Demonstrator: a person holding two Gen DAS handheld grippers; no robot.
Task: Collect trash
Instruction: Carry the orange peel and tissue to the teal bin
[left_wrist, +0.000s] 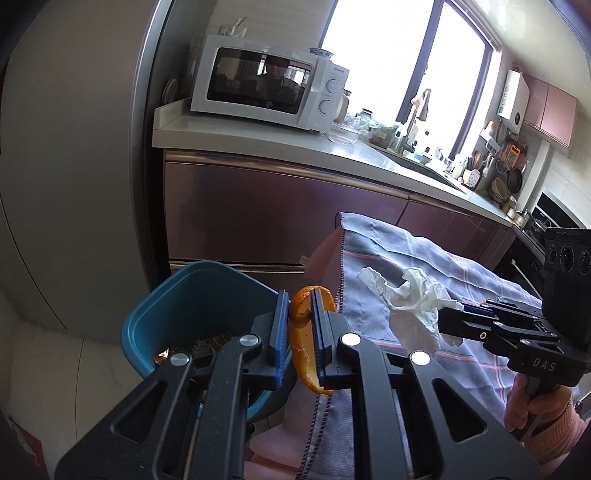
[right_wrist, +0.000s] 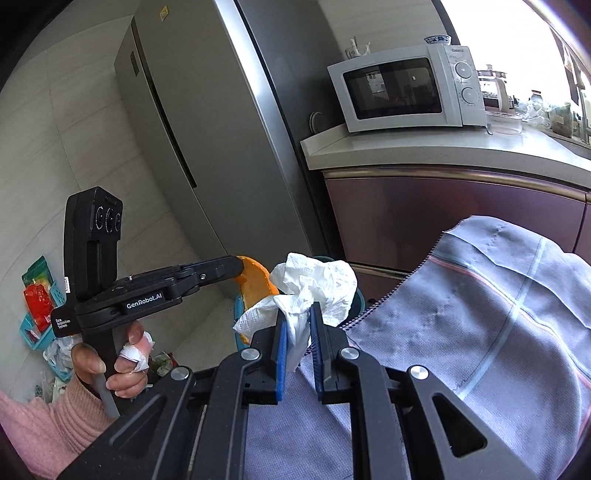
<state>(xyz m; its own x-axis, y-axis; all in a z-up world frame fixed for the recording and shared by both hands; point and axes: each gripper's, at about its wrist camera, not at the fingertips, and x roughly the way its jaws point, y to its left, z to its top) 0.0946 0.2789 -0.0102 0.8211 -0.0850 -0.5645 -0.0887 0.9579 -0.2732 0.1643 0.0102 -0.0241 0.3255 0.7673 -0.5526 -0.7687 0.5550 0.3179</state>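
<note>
The left tongs are closed narrowly on a curled strip of orange peel, which sits pinched between the two blue pads, its top curling over the right pad and its lower end hanging below. The peel is held in the air at the edge of a cloth-covered surface, just beside a teal plastic bin that stands lower on the left. Some dark and brownish scraps lie in the bottom of the bin.

The right tongs are closed on a crumpled white paper tissue. The tissue bunches up above the pads, and a flatter flap sticks out to the left. In the left wrist view, the right tongs reach in from the right, holding the tissue just above the grey-blue checked cloth that covers the surface.

In the right wrist view, the left tongs reach in from the left with the orange peel at their tip, close beside the tissue. The person's left hand, in a pink knitted sleeve, grips the handle.

Behind them stand a tall grey refrigerator and a counter with mauve cabinet fronts carrying a white microwave.
</note>
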